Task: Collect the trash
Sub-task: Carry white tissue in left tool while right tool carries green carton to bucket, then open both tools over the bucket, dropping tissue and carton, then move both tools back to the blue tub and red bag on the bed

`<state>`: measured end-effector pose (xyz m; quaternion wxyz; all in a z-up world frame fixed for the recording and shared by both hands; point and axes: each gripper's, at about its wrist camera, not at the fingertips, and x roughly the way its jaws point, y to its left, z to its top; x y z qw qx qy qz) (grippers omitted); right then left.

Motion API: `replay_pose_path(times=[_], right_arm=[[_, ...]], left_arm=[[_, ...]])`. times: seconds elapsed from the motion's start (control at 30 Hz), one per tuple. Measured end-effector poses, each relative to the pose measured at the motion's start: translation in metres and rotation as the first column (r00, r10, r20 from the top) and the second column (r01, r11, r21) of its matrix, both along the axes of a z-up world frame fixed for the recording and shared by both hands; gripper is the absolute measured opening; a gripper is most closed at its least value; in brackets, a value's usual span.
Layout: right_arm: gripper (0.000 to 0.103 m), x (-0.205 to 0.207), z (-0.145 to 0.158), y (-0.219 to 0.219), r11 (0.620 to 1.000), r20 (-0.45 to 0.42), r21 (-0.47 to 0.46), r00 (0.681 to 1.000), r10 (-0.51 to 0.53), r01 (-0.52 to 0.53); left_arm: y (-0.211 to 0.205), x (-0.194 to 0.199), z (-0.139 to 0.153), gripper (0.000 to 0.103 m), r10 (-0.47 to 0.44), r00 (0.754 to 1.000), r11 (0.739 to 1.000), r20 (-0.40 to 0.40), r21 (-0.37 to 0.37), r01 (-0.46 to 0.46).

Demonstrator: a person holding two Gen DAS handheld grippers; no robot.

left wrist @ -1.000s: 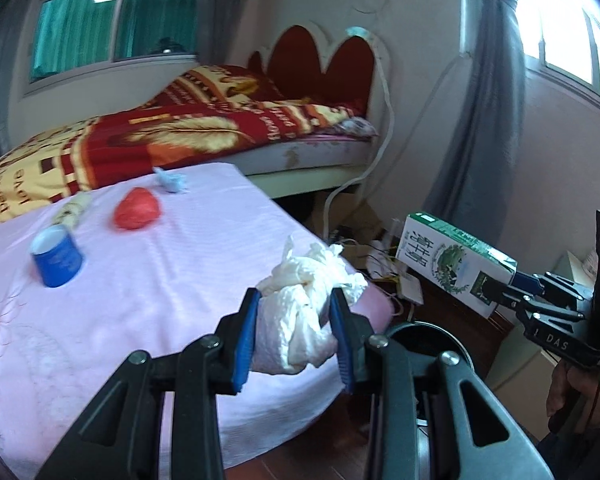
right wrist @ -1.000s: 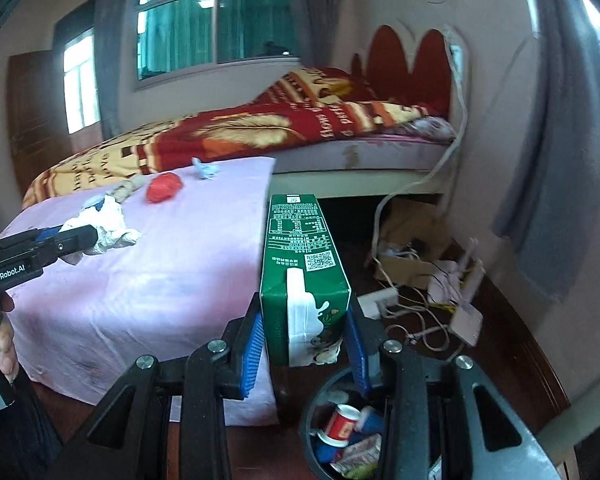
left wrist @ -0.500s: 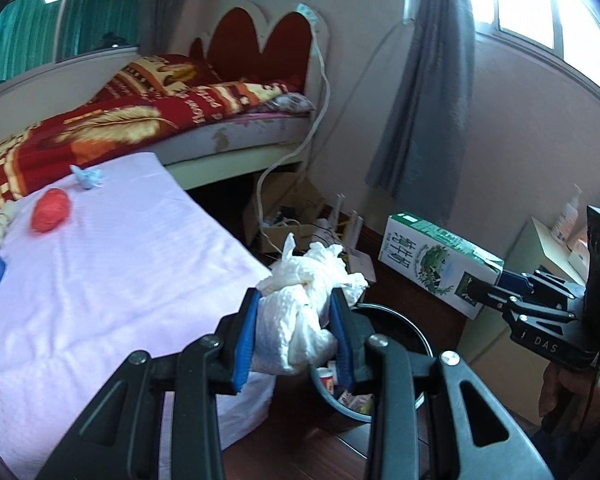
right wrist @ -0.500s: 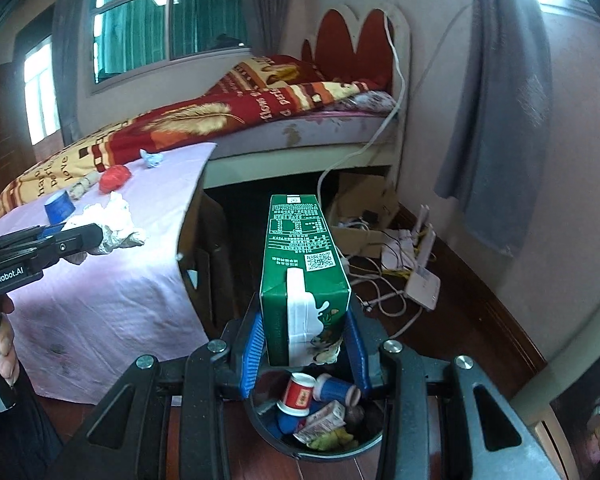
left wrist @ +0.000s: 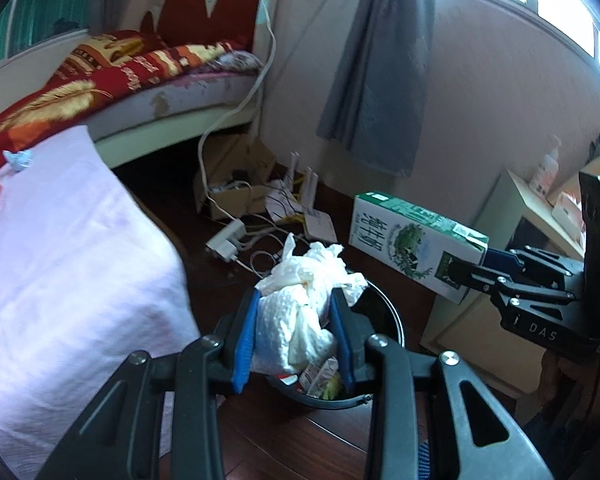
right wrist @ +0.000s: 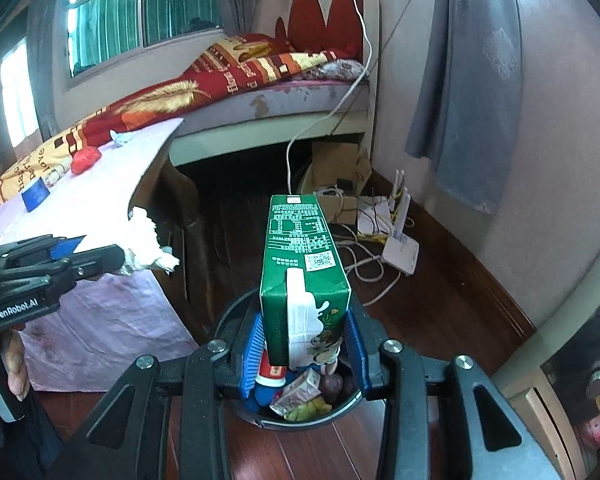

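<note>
While poised over the bin (right wrist: 296,408): trash ready to drop.
Left hand-held gripper (left wrist: 296,332) clamped on tissue wad (left wrist: 304,304), right hand-held gripper (right wrist: 304,344) on milk carton (right wrist: 300,264), pointing forward; bin directly below both.

Bin (right wrist: 236,312): on the floor, right of the tabletop (right wrist: 100,208).
Bed (right wrist: 260,100): behind the tabletop.
Carton (right wrist: 304,280): above the bin.

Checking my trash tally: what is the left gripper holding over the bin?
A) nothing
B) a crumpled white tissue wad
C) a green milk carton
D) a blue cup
B: the left gripper is closed on the crumpled white tissue wad above the bin.
</note>
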<state>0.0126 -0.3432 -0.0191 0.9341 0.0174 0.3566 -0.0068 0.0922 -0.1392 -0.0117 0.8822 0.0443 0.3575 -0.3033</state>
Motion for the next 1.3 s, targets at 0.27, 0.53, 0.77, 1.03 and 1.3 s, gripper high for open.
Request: replay_pose_path(times=[0.27, 0.53, 0.77, 1.03, 1.3], right_arm=[[0.040, 0.004, -0.038, -0.012, 1.000, -0.100, 0.003, 0.995, 0.024, -0.023], [0.040, 0.022, -0.074, -0.016, 0.998, -0.188, 0.023, 0.980, 0.061, -0.058], [0.042, 0.045, -0.112, -0.019, 0.997, -0.314, 0.018, 0.947, 0.074, -0.072], [0.103, 0.044, -0.121, -0.043, 0.996, -0.307, -0.039, 0.948, -0.087, 0.078], [0.103, 0.042, -0.114, -0.044, 0.994, -0.285, -0.036, 0.952, -0.109, 0.103]], left_arm=[[-0.023, 0.008, -0.036, 0.036, -0.034, 0.994, 0.999, -0.100, 0.033, 0.038], [-0.041, 0.021, -0.072, 0.036, -0.049, 0.978, 0.997, -0.204, 0.053, 0.061], [-0.055, 0.035, -0.099, 0.071, -0.055, 0.964, 0.994, -0.259, 0.082, 0.079], [-0.040, 0.034, -0.112, 0.103, 0.058, 0.971, 0.988, -0.233, 0.150, -0.024], [-0.033, 0.032, -0.101, 0.103, 0.084, 0.979, 0.986, -0.186, 0.161, -0.054]])
